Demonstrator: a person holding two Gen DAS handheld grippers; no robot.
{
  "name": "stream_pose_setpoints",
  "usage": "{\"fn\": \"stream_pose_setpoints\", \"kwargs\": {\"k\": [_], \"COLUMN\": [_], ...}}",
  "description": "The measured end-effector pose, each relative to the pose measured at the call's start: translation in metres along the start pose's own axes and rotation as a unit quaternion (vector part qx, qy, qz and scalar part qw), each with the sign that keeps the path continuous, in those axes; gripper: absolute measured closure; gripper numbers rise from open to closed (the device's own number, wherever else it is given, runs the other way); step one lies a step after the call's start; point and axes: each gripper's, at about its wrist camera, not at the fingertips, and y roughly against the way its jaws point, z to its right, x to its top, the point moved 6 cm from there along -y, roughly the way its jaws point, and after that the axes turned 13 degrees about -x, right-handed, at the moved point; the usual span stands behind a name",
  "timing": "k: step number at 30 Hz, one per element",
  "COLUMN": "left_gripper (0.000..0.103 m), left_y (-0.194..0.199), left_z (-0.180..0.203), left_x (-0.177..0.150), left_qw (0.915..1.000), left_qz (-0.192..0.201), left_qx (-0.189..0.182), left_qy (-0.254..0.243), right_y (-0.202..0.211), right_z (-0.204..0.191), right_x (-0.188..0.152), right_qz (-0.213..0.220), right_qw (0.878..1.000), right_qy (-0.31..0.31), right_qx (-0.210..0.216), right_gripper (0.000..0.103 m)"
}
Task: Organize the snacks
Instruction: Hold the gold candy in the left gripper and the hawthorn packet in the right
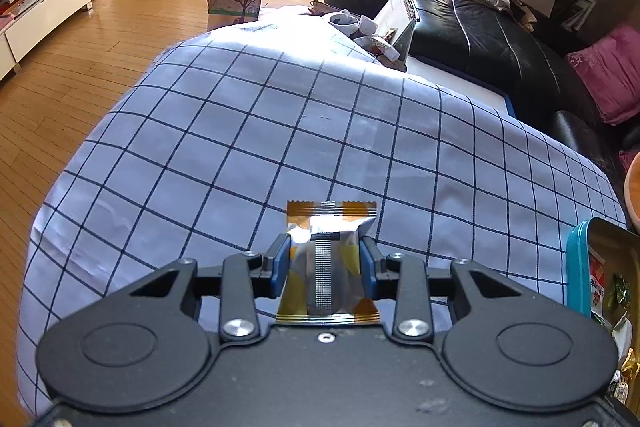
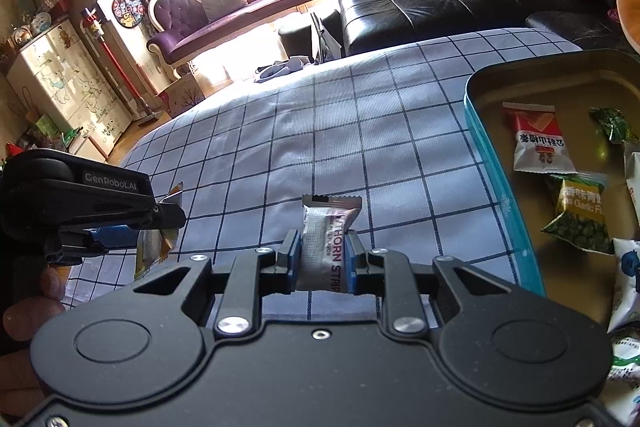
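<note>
Cropping tin [image 1: 578, 267], snacks [image 2: 540, 143] inside.

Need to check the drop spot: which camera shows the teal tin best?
The right wrist view: the teal tin shows its open gold interior, with snack packets lying inside, right of the right gripper. The left wrist view catches only a corner at its right edge.

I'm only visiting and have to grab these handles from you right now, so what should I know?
Left gripper: shut on a gold and silver snack packet, held above the checked cloth.
Right gripper: shut on a silver hawthorn strip packet.
The teal tin sits to the right and already holds several packets, among them a red and white one and a green garlic one.
Left to do: probably drop both held packets into the tin.
</note>
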Motion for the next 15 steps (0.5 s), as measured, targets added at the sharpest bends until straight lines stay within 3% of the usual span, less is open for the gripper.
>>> {"fn": "stream_pose_setpoints", "kwargs": {"k": [15], "left_gripper": [0.067], "left_y": [-0.0037], "left_z": [0.0000], "left_x": [-0.0001], "left_qw": [1.0000], "left_qz": [-0.006], "left_qx": [-0.001], "left_qy": [0.003], "right_y": [0.0060], "right_z": [-0.0003], "right_x": [0.0015], "right_qz": [0.007], "right_qw": [1.000], "right_qy": [-0.004], "right_qx": [-0.003], "right_gripper": [0.071]}}
